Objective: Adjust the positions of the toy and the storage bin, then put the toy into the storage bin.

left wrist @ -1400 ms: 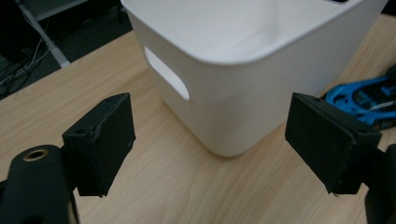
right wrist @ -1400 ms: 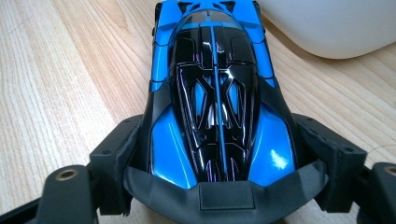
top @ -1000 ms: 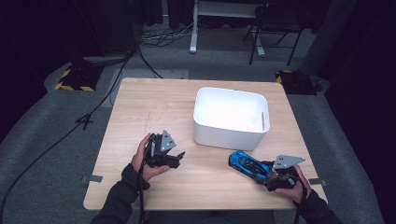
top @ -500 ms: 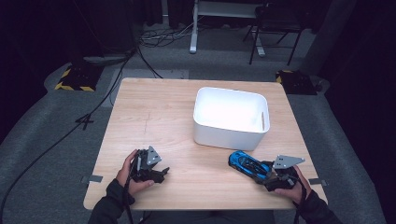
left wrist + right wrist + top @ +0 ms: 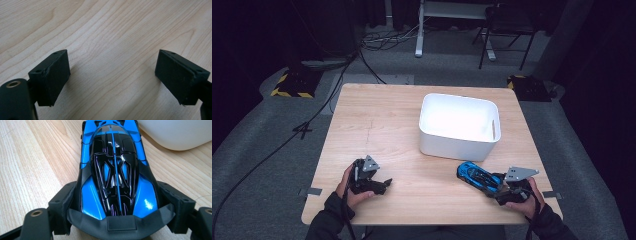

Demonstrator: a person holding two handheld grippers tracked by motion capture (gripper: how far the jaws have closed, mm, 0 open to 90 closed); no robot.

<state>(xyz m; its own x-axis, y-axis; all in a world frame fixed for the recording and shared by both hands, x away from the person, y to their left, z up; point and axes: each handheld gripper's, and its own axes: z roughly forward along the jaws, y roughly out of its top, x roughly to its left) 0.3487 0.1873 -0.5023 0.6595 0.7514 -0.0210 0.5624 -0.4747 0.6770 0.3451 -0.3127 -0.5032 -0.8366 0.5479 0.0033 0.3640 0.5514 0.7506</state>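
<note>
A light wooden table (image 5: pixel 402 125) carries the whole scene, with a white rectangular bin (image 5: pixel 459 125) standing empty on its right half, a little back from the near edge. Just in front of the bin's near right corner, close to it but apart from it, a blue and black toy car (image 5: pixel 477 175) rests on the tabletop, its nose angled toward the table's middle. The right gripper (image 5: pixel 504 186) holds the car by its rear: in the right gripper view the two black pads (image 5: pixel 61 205) press against the car's flanks on either side of the tail, and the jaws have just been closing further on it, so the grip looks freshly taken. At the near left of the table, well apart from the car, the left gripper (image 5: pixel 379 184) hovers low over bare wood with its jaws spread wide and nothing between them; they have just been opening a little more. The step in hand appears to be the pick-up of the car, with the grasp made but the car not yet lifted. The next move likely calls for raising it clear of the bin's wall, carrying it over the opening and letting go there, keeping the clamp firm since the smooth, tapered bodywork could slip.
</note>
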